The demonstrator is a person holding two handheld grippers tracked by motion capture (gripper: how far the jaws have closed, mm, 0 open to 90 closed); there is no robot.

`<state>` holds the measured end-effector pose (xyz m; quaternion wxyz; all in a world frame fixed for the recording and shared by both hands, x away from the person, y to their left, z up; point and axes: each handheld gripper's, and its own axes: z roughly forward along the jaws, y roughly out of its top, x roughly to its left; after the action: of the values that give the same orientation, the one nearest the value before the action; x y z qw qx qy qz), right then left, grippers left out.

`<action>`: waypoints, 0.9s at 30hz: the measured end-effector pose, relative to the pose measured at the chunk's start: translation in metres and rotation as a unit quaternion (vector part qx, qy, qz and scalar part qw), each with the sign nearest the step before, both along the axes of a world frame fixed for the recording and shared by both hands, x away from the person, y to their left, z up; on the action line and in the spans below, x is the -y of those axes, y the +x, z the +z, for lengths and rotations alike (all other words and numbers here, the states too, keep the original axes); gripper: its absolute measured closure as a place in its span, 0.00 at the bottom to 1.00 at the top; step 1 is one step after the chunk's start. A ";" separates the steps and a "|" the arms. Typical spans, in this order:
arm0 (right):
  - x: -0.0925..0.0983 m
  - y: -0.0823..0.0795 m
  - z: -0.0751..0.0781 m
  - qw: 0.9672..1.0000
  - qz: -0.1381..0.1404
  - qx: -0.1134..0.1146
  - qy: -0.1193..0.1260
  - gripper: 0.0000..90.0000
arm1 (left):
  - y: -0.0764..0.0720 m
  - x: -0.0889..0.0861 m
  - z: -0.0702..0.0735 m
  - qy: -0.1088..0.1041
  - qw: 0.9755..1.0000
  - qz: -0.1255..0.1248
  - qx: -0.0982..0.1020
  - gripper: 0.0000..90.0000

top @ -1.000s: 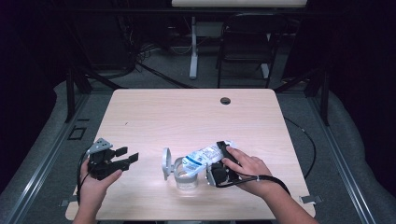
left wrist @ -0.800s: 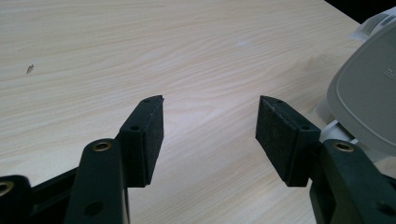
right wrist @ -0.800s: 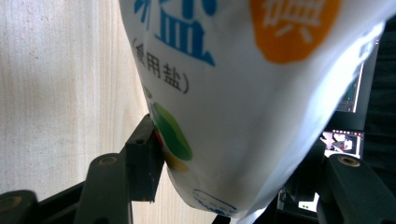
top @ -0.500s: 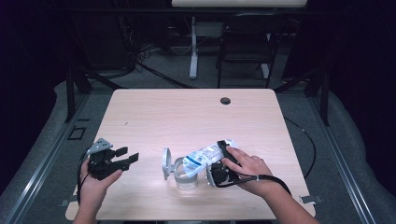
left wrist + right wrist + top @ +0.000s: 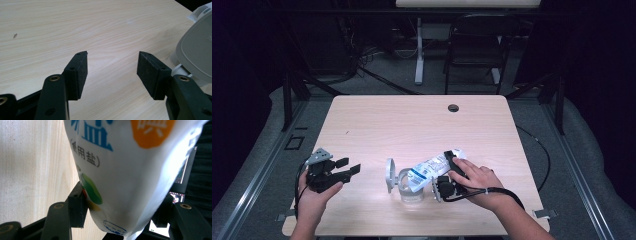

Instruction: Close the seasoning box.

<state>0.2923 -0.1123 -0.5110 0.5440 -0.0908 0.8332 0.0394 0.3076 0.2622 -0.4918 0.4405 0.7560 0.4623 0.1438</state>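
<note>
Nothing has shifted since the earlier frames: both hands and the things between them sit exactly where they were. The white plastic salt bag with blue and orange print lies tilted over the clear round jar near the front edge of the pale wooden surface, its lower end pointing down toward the jar's mouth and its upper end raised toward the right. The jar's grey hinged lid stands flipped open on the left side.

The right tongs pinch the bag across its body; in the right gripper view the two black pads press into either side of the full pouch, spread wide by its bulk. The right hand lies low over the surface, wrist turned so the bag slants downward.

The step in hand looks like pouring salt into the jar. The next move probably calls for lifting the bag's rear end higher while keeping its mouth over the jar; whether that mouth is open I cannot tell.

The left tongs rest well apart on the left, spread and holding nothing, pointing toward the lid, with the left hand propped near the surface's front edge.
</note>
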 end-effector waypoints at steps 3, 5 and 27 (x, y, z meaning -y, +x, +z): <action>-0.001 0.000 0.000 1.000 0.001 0.001 -0.001 0.46 | 0.000 0.000 0.000 0.000 1.000 0.000 0.000 0.47; -0.001 0.000 0.000 1.000 0.003 0.003 -0.001 0.46 | 0.000 0.000 0.000 0.000 1.000 0.001 0.001 0.47; -0.002 -0.001 0.000 1.000 0.005 0.012 -0.013 0.46 | 0.000 -0.001 0.000 0.001 1.000 0.002 0.001 0.47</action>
<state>0.2918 -0.1107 -0.5110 0.5523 -0.1026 0.8267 0.0306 0.3076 0.2633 -0.4916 0.4399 0.7555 0.4631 0.1460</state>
